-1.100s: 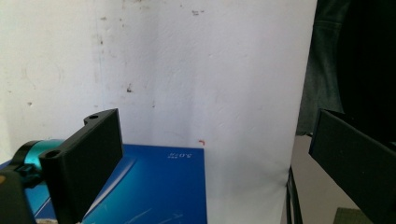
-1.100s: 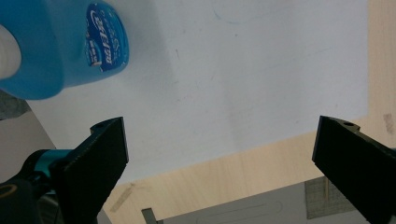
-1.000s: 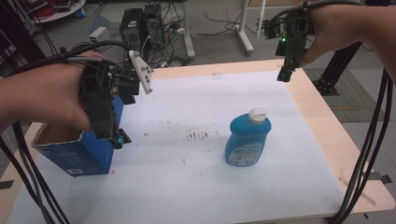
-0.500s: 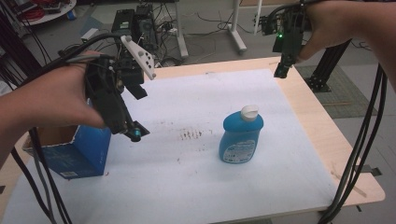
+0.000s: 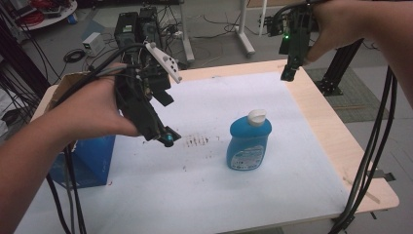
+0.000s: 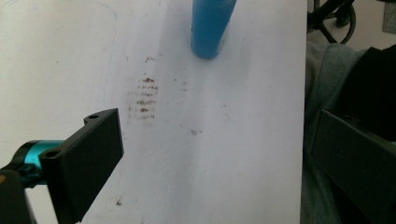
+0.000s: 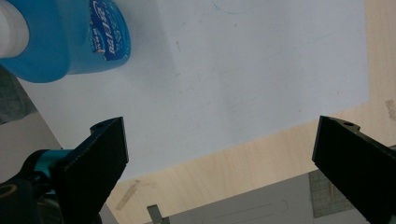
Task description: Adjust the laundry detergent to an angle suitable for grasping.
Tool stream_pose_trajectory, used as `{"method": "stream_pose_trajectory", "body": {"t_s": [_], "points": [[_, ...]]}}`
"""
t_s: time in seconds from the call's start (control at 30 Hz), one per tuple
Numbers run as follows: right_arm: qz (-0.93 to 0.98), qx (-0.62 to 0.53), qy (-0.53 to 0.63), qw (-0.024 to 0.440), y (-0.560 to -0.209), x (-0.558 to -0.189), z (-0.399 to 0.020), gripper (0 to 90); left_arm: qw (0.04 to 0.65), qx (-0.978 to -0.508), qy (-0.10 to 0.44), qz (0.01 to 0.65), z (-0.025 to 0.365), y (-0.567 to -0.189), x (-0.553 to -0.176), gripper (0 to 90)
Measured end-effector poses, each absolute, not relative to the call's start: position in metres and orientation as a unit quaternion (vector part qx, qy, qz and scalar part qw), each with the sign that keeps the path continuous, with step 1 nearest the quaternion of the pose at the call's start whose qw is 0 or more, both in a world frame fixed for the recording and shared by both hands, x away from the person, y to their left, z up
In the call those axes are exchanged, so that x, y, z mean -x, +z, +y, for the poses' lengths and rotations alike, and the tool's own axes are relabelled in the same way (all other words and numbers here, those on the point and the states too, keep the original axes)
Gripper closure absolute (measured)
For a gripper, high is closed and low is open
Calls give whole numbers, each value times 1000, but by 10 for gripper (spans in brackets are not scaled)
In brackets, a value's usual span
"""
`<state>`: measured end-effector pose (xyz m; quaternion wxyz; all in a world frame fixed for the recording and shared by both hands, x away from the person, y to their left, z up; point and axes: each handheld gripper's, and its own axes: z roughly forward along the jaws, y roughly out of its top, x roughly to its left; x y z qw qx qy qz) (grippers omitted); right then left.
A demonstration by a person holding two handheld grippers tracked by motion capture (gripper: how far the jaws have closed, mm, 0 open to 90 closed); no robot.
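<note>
High view: bottle [image 5: 249, 141] right of left hand-held gripper [image 5: 163, 136]

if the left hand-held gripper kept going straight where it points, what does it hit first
Probably the blue bottle: it stands straight ahead between the open jaws of the left hand-held gripper. If the line dips, it would meet the stained white table cover first; depth is unclear.

My left gripper [image 5: 168, 139] is a black block with a teal collar at one fingertip and a pale grey three-cornered plate [image 5: 164, 61] dotted with small holes on top. Its jaws are flat black slabs with screw holes at the corners (same on the other one). My right gripper [image 5: 288, 73] is slimmer, black, with a green light [image 5: 286, 35] glowing. Thick black cables [image 5: 375, 141] trail from both. My forearms are bare.
</note>
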<state>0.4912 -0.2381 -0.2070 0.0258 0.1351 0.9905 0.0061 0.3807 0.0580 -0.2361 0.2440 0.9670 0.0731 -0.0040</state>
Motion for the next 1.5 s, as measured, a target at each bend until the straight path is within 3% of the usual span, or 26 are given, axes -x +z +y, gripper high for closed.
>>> {"method": "stream_pose_trajectory", "body": {"t_s": [0.87,1.5], "points": [[991,-132,20,24,-204,-488,-236,25,330,-939,-33,91,14,-269,-395,29],[991,-130,21,22,-209,-489,-239,25,343,-936,-47,70,-31,-298,-399,29]]}}
